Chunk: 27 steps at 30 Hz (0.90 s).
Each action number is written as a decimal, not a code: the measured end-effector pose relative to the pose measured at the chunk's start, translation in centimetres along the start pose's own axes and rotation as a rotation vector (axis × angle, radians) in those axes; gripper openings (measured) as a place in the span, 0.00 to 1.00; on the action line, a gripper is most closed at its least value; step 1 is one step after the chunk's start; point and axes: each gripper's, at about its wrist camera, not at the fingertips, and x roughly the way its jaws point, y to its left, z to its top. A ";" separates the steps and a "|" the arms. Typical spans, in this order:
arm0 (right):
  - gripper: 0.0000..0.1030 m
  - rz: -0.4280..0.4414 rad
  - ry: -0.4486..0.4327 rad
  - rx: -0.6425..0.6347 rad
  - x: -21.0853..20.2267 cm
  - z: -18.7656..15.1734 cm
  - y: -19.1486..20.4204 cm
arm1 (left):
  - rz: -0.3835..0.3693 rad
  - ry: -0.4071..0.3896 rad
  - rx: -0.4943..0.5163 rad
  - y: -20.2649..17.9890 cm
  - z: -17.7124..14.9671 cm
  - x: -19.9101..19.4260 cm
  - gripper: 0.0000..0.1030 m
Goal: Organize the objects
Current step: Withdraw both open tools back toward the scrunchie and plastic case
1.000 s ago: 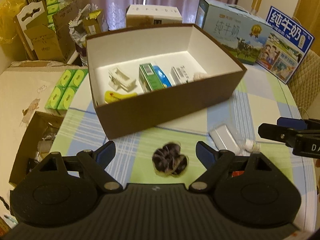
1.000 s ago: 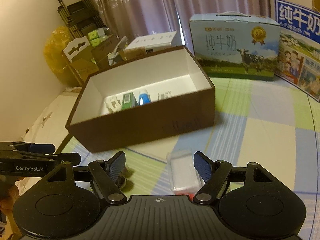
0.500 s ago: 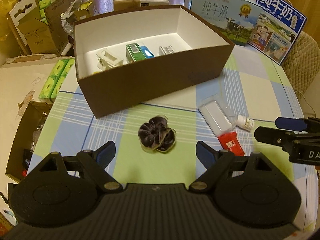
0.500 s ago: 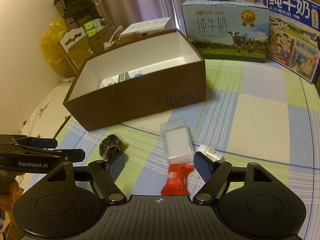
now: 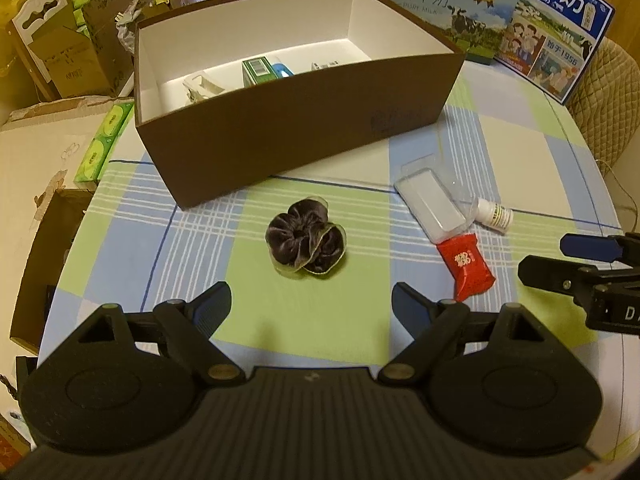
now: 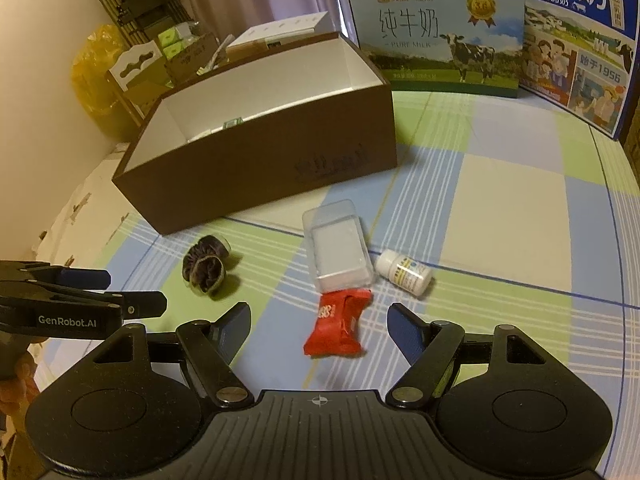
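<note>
Both rigs are matte black plastic: a ribbed centre block with a round disc housing on each side, and angled link arms pinned with brass-coloured screws. The left hand-held gripper [image 5: 311,300] has dark blue pads on its fingertips [image 5: 212,300], same on the right hand-held gripper [image 6: 318,320]. Seen side-on, the left one reads "GenRobot.AI" in white, and the right one shows white letters cut off at the frame edge

Bare cloth [image 5: 304,320] lay open before scrunchie [image 5: 305,242]; box [image 5: 304,136] walled the far side; packet [image 6: 338,326], case [image 6: 338,250], bottle [image 6: 405,271] crowded right.
</note>
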 end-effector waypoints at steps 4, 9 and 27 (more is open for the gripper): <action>0.70 -0.008 0.014 -0.003 0.3 -0.3 -0.1 | 0.003 0.009 0.005 -0.2 0.0 0.4 0.83; 0.70 -0.011 0.030 -0.001 0.9 -0.3 -0.3 | 0.006 0.019 0.010 -0.3 0.1 0.9 0.83; 0.70 -0.044 0.073 0.019 3.6 -0.2 -1.2 | -0.007 0.044 0.023 0.2 0.7 4.7 0.82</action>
